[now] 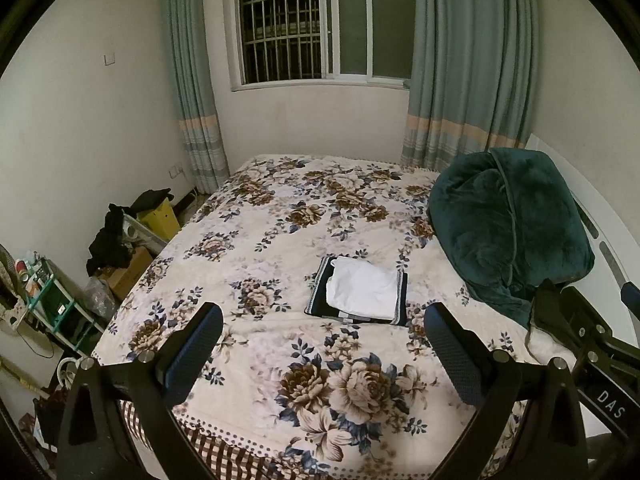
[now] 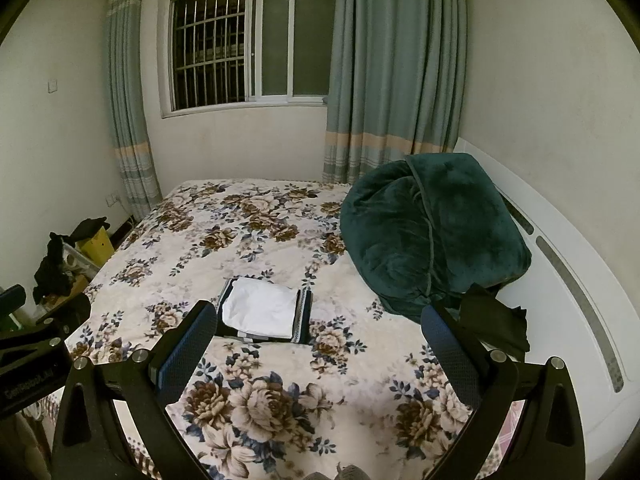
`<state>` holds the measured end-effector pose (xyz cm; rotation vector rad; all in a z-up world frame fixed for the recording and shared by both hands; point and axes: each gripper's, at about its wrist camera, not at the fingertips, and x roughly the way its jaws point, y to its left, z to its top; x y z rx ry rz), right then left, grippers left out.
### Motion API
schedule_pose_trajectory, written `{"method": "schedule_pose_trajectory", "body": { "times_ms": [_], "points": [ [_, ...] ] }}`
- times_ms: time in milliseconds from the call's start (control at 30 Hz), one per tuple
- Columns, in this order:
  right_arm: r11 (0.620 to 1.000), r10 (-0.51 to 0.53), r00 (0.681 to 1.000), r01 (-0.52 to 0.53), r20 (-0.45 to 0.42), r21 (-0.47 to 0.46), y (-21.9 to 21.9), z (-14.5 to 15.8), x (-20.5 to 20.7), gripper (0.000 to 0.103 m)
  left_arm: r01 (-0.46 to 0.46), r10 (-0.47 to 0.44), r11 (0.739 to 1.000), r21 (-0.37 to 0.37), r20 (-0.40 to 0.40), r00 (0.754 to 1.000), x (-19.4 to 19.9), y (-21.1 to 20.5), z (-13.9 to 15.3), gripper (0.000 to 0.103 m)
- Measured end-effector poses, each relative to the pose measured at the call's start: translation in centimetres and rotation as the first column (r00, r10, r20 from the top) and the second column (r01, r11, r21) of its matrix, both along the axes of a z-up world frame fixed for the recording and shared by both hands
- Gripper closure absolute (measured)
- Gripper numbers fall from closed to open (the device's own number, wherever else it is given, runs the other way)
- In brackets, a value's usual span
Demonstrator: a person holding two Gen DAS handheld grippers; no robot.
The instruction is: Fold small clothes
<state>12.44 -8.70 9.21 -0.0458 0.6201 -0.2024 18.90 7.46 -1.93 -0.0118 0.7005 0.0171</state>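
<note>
here, both the left gripper point(image 1: 324, 344) and right gripper point(image 2: 318, 342) hung spread and empty; reaching carelessly risked toppling the folded stack point(image 1: 358, 291), while the dark garment point(image 2: 494, 322), perhaps unfolded, waited.

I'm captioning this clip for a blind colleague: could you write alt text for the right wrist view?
An open right claw hovers empty above a floral bedspread, pointing at a folded white garment lying on a folded dark garment mid-bed. A bundled green blanket and a loose black garment lie to the right; curtains frame a barred window behind.
</note>
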Motion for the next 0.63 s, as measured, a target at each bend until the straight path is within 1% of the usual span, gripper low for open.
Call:
{"method": "schedule_pose_trajectory", "body": {
  "times_ms": [433, 533, 633],
  "points": [
    [1.0, -0.005, 1.0, 0.005, 0.001, 0.002, 0.0, -0.2, -0.2, 0.0, -0.005, 0.005, 1.0, 0.003, 0.004, 1.0, -0.3, 0.1, -0.1, 0.0],
    [1.0, -0.005, 1.0, 0.005, 0.002, 0.002, 0.0, -0.3, -0.3, 0.0, -0.017, 0.017, 1.0, 0.009, 0.023, 1.0, -0.4, 0.7, 0.5, 0.0],
    [1.0, -0.005, 1.0, 0.005, 0.002, 0.002, 0.0, -0.3, -0.3, 0.0, -0.015, 0.015, 1.0, 0.005, 0.026, 1.0, 0.0, 0.9, 1.1, 0.0]
  ]
}}
